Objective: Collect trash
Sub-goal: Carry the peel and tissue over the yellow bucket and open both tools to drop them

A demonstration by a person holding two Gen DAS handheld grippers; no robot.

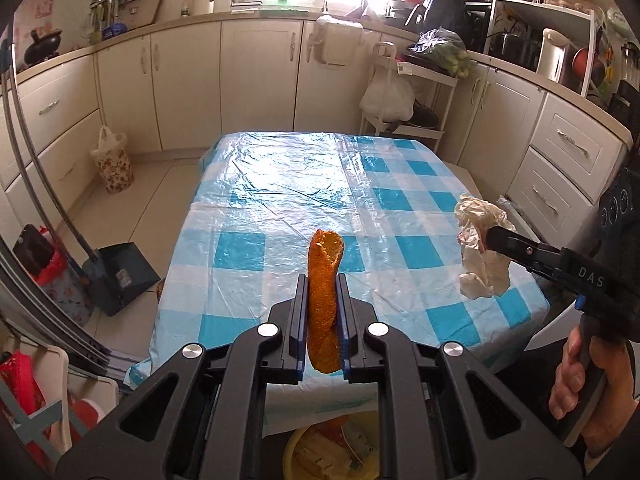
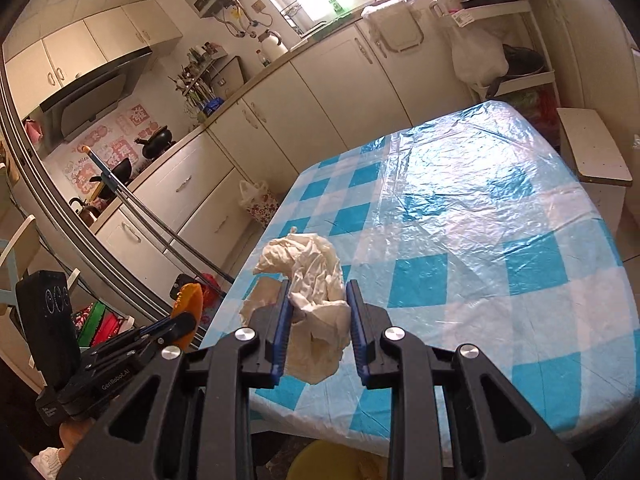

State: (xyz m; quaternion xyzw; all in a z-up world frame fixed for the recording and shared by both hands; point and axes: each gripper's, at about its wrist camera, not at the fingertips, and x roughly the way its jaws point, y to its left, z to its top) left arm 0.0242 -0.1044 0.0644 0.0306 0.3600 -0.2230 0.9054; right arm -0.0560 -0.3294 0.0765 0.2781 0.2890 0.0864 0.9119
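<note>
Clamped in the left gripper (image 1: 323,312), jaws tight on it: an orange peel (image 1: 325,300), lifted above the worktop (image 1: 280,200). Clamped in the right gripper (image 2: 316,316): a crumpled tissue (image 2: 316,280), likewise above the worktop. Nothing else seen on the worktop. Left to do, seemingly: drop both into the yellow bin (image 1: 304,456) below the worktop's near edge.

- Black left gripper (image 1: 322,312) with blue pads, round shiny silver screws.
- Black right gripper (image 2: 318,320), same blue pads, white letters "DAS" on side.
</note>
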